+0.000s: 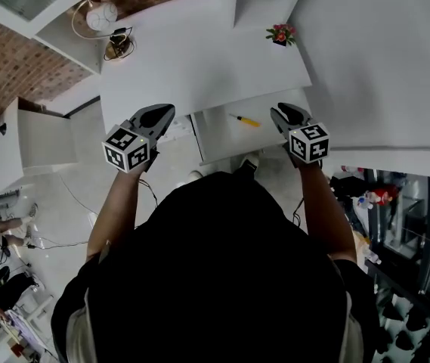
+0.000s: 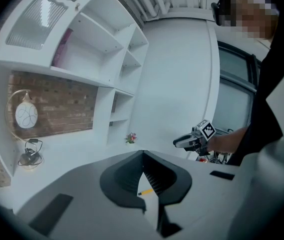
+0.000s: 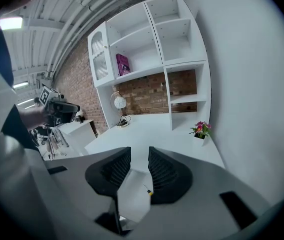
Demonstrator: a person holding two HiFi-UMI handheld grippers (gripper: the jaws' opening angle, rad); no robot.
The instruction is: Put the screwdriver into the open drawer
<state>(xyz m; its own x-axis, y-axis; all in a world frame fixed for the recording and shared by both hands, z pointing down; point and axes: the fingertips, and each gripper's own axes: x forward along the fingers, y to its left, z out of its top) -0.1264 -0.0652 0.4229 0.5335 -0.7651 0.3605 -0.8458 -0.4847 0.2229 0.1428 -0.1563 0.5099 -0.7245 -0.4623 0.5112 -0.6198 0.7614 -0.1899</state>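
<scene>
Screwdriver [image 1: 243, 120] looks already inside open drawer [image 1: 222, 144]; left gripper [image 1: 165, 113] fingers together, right gripper [image 1: 281, 114] fingers narrowly apart, both empty, so next just pull clear.

Drawer [image 1: 218, 141] open to reach from above — desktop [image 1: 192, 59] broad and free, flower pot [image 1: 280, 34] at far corner.

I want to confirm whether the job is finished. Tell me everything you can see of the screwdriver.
The screwdriver is small, with a yellow handle and a thin dark shaft; its tip type is too small to tell. It lies flat and slightly slanted on the white floor of the open drawer, with its handle toward the right gripper. Only the drawer floor touches it. Neither that gripper nor the left gripper holds it.
</scene>
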